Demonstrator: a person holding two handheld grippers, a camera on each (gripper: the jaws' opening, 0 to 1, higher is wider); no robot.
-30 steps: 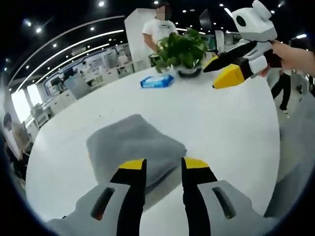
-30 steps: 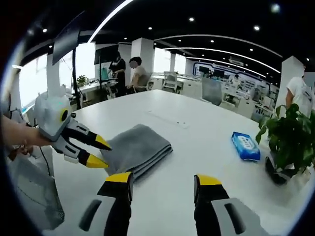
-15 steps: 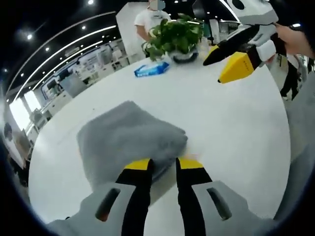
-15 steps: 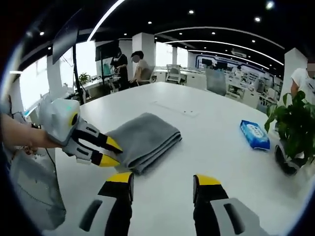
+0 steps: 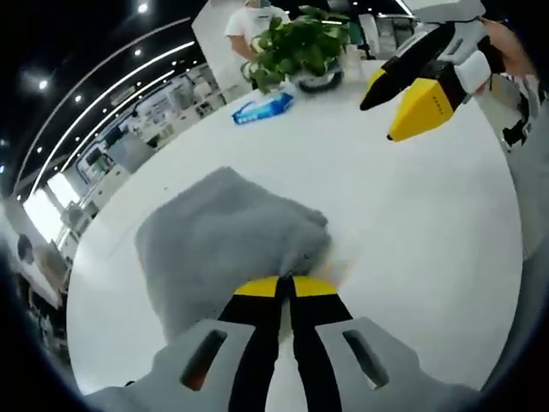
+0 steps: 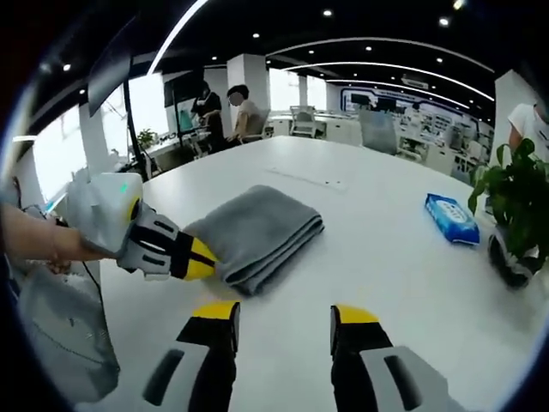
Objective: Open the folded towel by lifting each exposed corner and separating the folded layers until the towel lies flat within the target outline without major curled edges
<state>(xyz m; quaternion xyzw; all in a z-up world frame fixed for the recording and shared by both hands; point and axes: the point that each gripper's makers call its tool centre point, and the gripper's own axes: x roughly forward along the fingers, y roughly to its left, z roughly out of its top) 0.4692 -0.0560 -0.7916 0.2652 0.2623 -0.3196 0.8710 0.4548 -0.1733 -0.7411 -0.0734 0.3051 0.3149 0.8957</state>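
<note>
A folded grey towel (image 5: 225, 233) lies on the white table (image 5: 412, 232). In the left gripper view my left gripper (image 5: 286, 287) has its yellow tips pressed together on the towel's near edge, at the folded corner. From the right gripper view the same left gripper (image 6: 203, 259) pinches the towel (image 6: 262, 225) at its near left corner, held by a person's hand. My right gripper (image 6: 285, 314) hovers open over bare table in front of the towel. The right gripper (image 5: 380, 118) also hangs above the table at the upper right of the left gripper view.
A blue wipes packet (image 5: 262, 109) (image 6: 452, 218) lies beyond the towel, next to a potted plant (image 5: 296, 47) (image 6: 515, 215). People stand and sit past the table's far edge. Office desks and chairs fill the background.
My left gripper's jaws went from open to shut on the towel's near edge. The right gripper stays open and has shifted little.
</note>
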